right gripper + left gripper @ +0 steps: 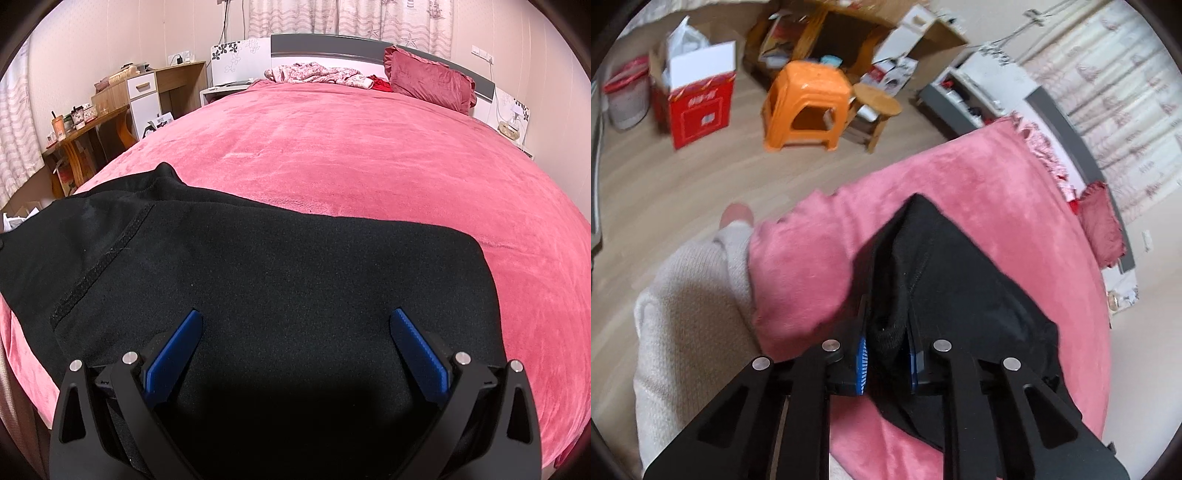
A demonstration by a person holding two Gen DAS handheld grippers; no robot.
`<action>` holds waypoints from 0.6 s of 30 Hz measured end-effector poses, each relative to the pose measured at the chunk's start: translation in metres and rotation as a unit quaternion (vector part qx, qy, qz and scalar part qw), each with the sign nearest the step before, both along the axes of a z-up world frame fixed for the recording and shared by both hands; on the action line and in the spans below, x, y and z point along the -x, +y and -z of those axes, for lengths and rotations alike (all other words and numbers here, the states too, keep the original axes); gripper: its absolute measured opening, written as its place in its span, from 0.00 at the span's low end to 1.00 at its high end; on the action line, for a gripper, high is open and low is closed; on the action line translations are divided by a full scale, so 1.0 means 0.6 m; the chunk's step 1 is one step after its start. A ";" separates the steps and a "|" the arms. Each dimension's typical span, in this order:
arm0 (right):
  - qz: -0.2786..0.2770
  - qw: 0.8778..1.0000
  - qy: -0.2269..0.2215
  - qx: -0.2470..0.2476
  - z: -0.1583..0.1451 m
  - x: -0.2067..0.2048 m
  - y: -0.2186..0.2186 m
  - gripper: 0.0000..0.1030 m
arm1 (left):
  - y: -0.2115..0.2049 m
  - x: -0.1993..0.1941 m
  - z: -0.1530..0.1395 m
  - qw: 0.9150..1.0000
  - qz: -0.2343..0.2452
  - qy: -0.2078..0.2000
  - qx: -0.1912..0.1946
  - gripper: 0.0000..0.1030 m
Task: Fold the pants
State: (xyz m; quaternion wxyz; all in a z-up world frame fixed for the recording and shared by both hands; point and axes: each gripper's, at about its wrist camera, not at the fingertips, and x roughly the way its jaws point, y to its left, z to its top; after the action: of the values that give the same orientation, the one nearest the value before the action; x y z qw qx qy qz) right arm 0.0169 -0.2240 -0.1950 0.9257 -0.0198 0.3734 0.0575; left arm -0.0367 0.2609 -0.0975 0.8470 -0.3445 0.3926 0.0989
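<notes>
I have the black, soft knit pants (pixel 258 280) lying on the pink plush bedspread (pixel 351 155), at its near edge, well away from the dark red velvet pillow (pixel 430 79) at the headboard end. My left gripper (pixel 886 354) is clenched on a bunched fold of the pants, the cloth rising between its blue ribbed pads (pixel 862 365) into a tented peak over the bedspread. My right gripper (pixel 293 339) is released, its jaws spread wide just above the flat part of the pants and holding nothing. The risk I see is on the left: only a thick wad is pinched, so I judge it could slip out if I pull sideways, or I may drag just one layer and skew the fold. With the right side unpinned, a tug could slide the whole garment toward the bedspread's edge and off onto the pale wooden floor (pixel 665 177). The seam (pixel 107 258) already runs crooked, so any fold made now may come out uneven. The plush may also cling to the knit and resist sliding.
</notes>
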 end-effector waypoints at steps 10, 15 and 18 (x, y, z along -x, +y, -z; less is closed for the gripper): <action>-0.001 1.000 0.000 -0.003 -0.001 0.000 0.000 0.98 | -0.062 -0.003 -0.071 0.991 0.075 -0.097 -0.048 0.14; 0.000 1.000 0.001 -0.008 -0.002 0.000 0.003 0.98 | -0.095 -0.005 -0.103 0.982 0.111 -0.139 -0.066 0.14; 0.001 1.000 0.000 -0.013 -0.002 0.001 0.004 0.98 | -0.113 -0.010 -0.117 0.977 0.128 -0.155 -0.070 0.14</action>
State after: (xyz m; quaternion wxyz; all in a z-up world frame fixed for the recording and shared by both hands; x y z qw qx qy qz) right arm 0.0164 -0.2216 -0.1938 0.9259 -0.0079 0.3726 0.0617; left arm -0.0308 0.1929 -0.0274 0.9253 -0.2427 0.2891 -0.0378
